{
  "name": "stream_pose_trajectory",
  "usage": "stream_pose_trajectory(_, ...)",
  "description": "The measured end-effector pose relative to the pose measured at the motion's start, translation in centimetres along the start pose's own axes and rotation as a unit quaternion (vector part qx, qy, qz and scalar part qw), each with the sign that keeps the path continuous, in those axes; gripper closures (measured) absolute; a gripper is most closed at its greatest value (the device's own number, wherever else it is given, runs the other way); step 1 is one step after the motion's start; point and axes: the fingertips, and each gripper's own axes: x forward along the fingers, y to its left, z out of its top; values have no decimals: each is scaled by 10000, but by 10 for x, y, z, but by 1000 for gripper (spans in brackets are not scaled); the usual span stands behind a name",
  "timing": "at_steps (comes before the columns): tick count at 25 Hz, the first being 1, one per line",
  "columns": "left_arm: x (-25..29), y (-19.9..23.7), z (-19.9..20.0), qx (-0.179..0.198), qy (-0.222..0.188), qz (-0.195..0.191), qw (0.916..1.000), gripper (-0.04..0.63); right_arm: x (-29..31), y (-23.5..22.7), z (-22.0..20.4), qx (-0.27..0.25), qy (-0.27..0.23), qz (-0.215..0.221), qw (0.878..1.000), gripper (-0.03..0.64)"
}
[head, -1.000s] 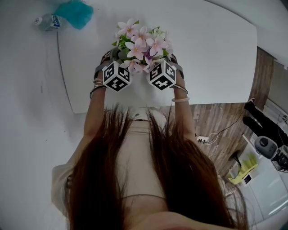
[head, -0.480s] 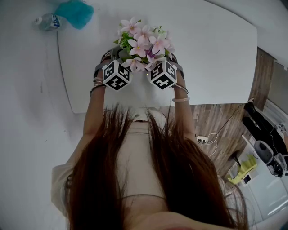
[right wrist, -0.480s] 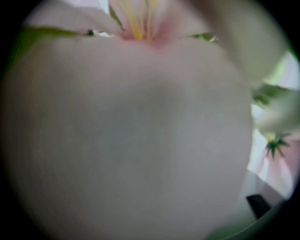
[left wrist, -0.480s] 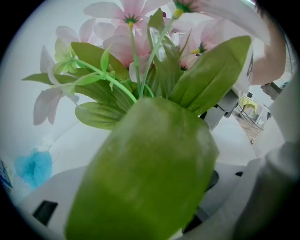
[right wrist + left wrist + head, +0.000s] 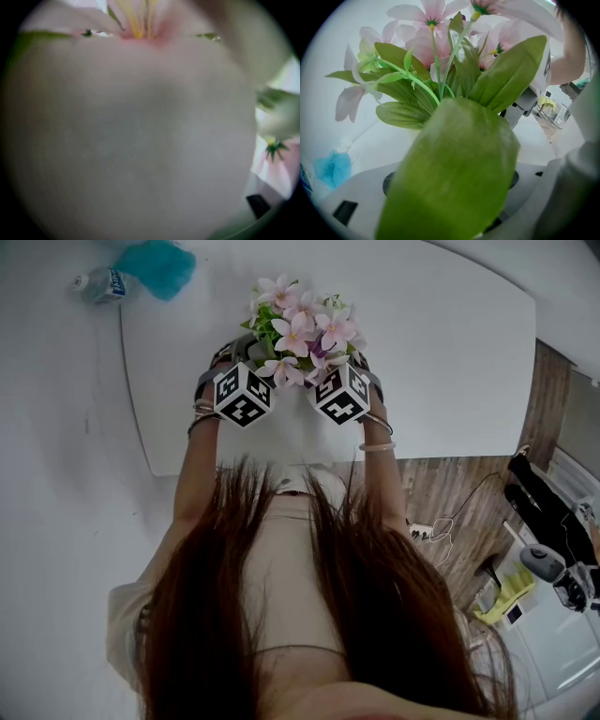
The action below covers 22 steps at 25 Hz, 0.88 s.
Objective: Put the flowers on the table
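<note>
The flowers [image 5: 302, 329], a bunch of pink blooms with green leaves, have crept a little farther out over the white bench [image 5: 441, 352] in the last second and drifted slightly to the right. The two marker cubes below them have barely shifted. The bunch sits between the left tool [image 5: 242, 395] and the right tool [image 5: 342, 393], close to the near edge of the bench, with the blooms spilling over both. From where I stand I cannot say whether its base already rests on the surface or hangs just above it.

Neither tool shows me its jaws. In the left gripper view a broad green leaf [image 5: 454, 173] lies right across them. In the right gripper view a pale petal [image 5: 131, 140] fills nearly the whole picture. So I cannot tell how either tool grips.

To my eye the small forward drift means the carrying is nearly done. Setting down and letting go look like what is left.
</note>
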Motion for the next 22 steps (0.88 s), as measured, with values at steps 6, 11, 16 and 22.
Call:
stream_pose_trajectory(6,0,1,0,50,16,-24,10000,230,1,0,0,67,-19,20,10000,232)
stream_pose_trajectory(11,1,1,-2,73,29,-9,10000,230,2,0,1,89,-49,-27,9999,232)
stream_pose_trajectory(16,2,2,-3,94,54,3,9999,230,3,0,1,98,-62,-34,9999,232)
stream_pose_trajectory(22,3,3,-5,92,87,12,9999,232,6,0,1,164,-109,-71,9998,240)
